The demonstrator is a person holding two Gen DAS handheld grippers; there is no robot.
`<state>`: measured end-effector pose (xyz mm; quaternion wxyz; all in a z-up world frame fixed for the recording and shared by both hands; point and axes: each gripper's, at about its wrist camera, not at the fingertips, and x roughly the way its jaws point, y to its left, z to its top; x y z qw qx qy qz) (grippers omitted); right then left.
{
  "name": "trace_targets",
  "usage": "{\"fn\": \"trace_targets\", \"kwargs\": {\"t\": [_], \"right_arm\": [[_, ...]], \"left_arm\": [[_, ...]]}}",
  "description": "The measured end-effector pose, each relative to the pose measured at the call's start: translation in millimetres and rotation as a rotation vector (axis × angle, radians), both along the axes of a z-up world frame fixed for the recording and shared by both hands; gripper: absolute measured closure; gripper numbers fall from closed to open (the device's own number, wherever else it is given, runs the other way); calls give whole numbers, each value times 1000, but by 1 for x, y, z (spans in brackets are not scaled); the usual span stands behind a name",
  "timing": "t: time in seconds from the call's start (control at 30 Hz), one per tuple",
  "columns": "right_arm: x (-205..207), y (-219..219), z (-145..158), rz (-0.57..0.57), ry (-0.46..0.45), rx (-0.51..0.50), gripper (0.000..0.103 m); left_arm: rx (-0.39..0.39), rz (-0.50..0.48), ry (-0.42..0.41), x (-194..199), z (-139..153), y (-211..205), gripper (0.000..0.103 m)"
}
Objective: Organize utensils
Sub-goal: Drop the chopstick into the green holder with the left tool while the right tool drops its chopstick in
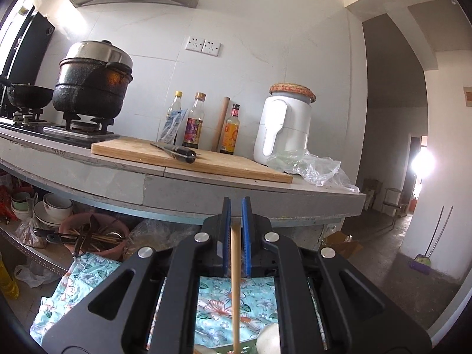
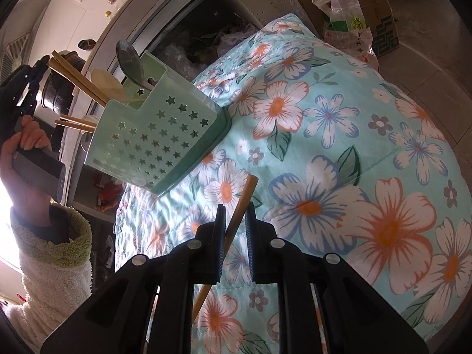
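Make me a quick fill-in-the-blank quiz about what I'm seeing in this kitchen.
1. The green utensil holder has cut-outs shaped like ____.
2. The right gripper is shut on a wooden ____.
3. On the cutting board lies a black-handled ____.
4. The cloth under the holder is printed with ____.

Missing words: stars; chopstick; knife; flowers

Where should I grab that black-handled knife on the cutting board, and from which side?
Take the knife by its black handle, the near end. It lies flat on the cutting board, so come from above, jaws across the handle, clear of the blade that points away toward the stove.
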<state>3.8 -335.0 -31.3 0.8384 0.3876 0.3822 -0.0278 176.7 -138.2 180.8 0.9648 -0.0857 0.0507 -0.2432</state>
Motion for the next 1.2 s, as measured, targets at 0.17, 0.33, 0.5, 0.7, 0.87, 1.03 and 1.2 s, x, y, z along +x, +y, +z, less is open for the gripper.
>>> {"fn": "trace_targets", "kwargs": {"t": [0.17,0.33,0.5,0.7,0.87,1.03,1.2], "right_arm": [[-2,5,9,8,-20,-30,90],[-5,8,28,20,-66,-85,90],[-9,10,62,40,-152,-158,92],[-11,17,118,73,-283,-274,96],[-7,26,172,104,-407,-365,96],[1,41,231,124,-565,-478,96],[21,56,271,115,-690,-560,96]], "left_arm": [[-20,7,-23,-18,9,17,84],[-42,-9,6,-41,13,41,69],[17,-32,53,-66,0,62,45],[136,-66,173,-89,-39,78,21],[217,-54,305,-97,-82,89,17],[266,-1,407,-101,-118,99,14],[299,37,449,-105,-136,108,12]]}}
